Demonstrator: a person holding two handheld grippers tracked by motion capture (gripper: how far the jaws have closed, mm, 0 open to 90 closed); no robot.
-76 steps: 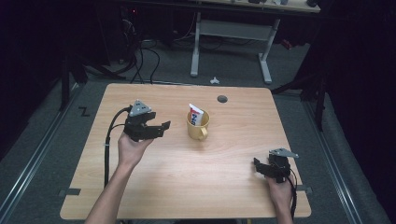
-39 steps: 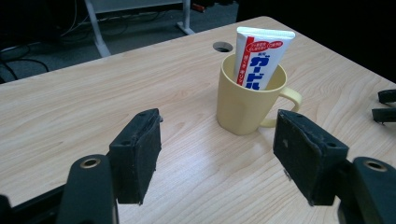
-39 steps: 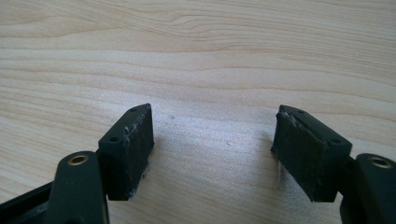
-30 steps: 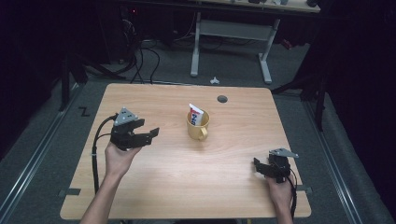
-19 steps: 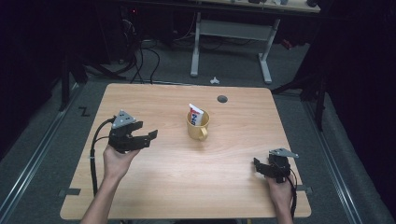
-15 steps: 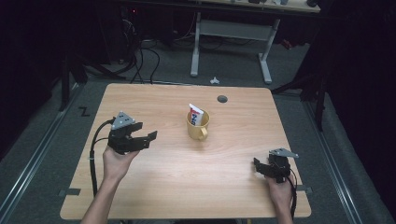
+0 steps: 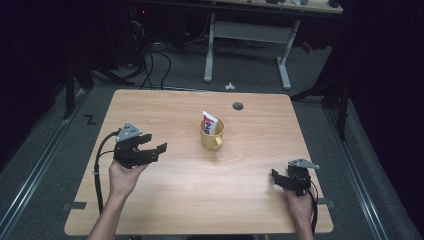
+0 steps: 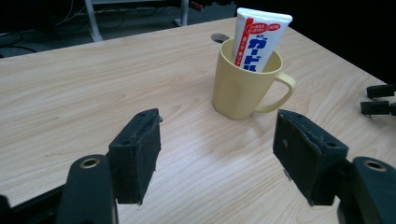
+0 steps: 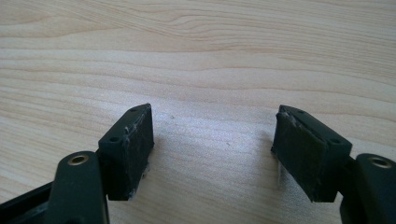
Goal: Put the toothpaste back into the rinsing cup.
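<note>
I see the yellow mug [image 7: 211, 135] upright near the middle of the wooden table [image 7: 200, 200], with a toothpaste tube [image 7: 209, 122] standing in it, cap end down, leaning toward the far rim. The mug handle points toward my side of the table.

My left gripper [image 7: 152, 149] sits to the left of the mug, well apart from it, held above the tabletop. In the left gripper view its jaws stand wide apart with nothing between them, and the mug [image 8: 245, 81] and tube [image 8: 258, 37] lie straight ahead over bare wood.

My right gripper [image 7: 276, 177] rests near the front right corner, far from the mug. In the right gripper view its jaws are apart, holding nothing, over bare table.

A round cable port [image 7: 238, 106] lies in the tabletop beyond the mug. A desk frame [image 7: 247, 42] and loose cables [image 7: 150, 60] occupy the floor behind the table.
</note>
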